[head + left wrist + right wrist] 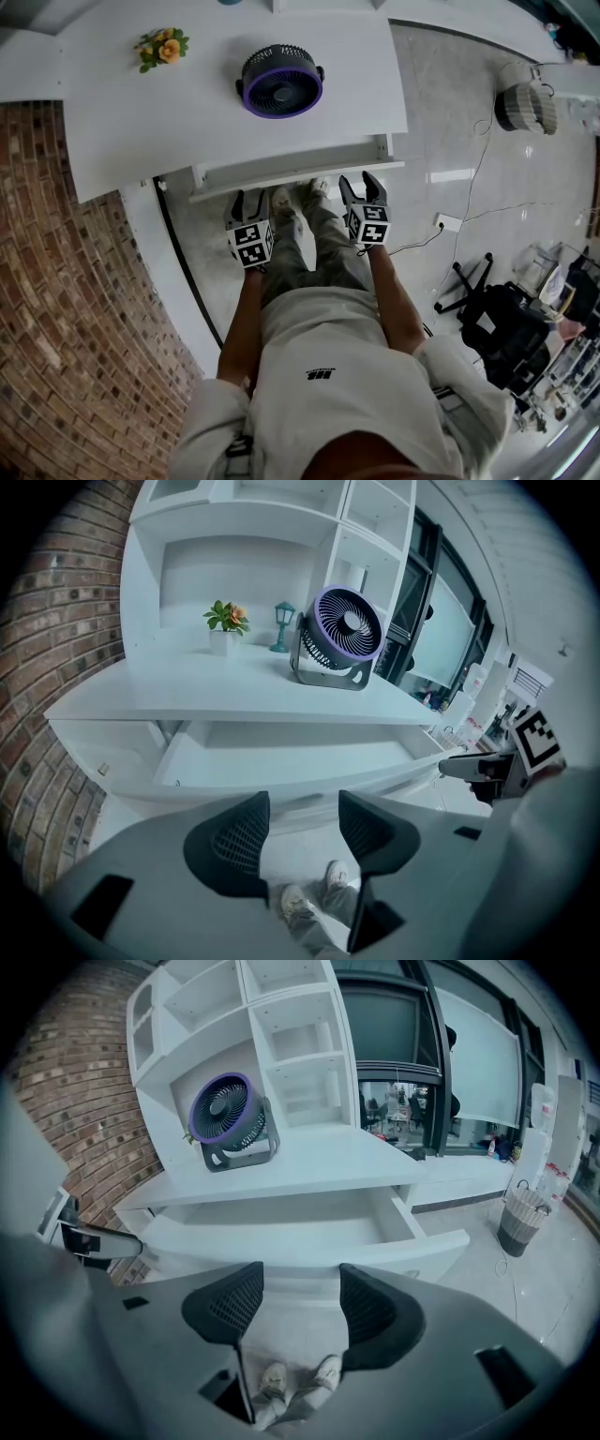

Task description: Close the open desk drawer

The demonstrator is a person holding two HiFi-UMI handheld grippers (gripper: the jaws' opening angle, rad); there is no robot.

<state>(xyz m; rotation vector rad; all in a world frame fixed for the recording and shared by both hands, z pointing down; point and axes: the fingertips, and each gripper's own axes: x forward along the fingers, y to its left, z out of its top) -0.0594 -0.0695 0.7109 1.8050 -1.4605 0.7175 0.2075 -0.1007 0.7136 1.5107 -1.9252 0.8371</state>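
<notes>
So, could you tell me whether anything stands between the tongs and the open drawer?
Nothing visible does. The left tongs and right tongs, both open and empty, face the drawer front with only open space between.

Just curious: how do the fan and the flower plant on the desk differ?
The fan is far bigger than the flower plant. The fan is black with a purple ring; the flower plant shows orange blooms. The fan stands above the open drawer; the flower plant stands further left. Both rest on the white desk top.
</notes>
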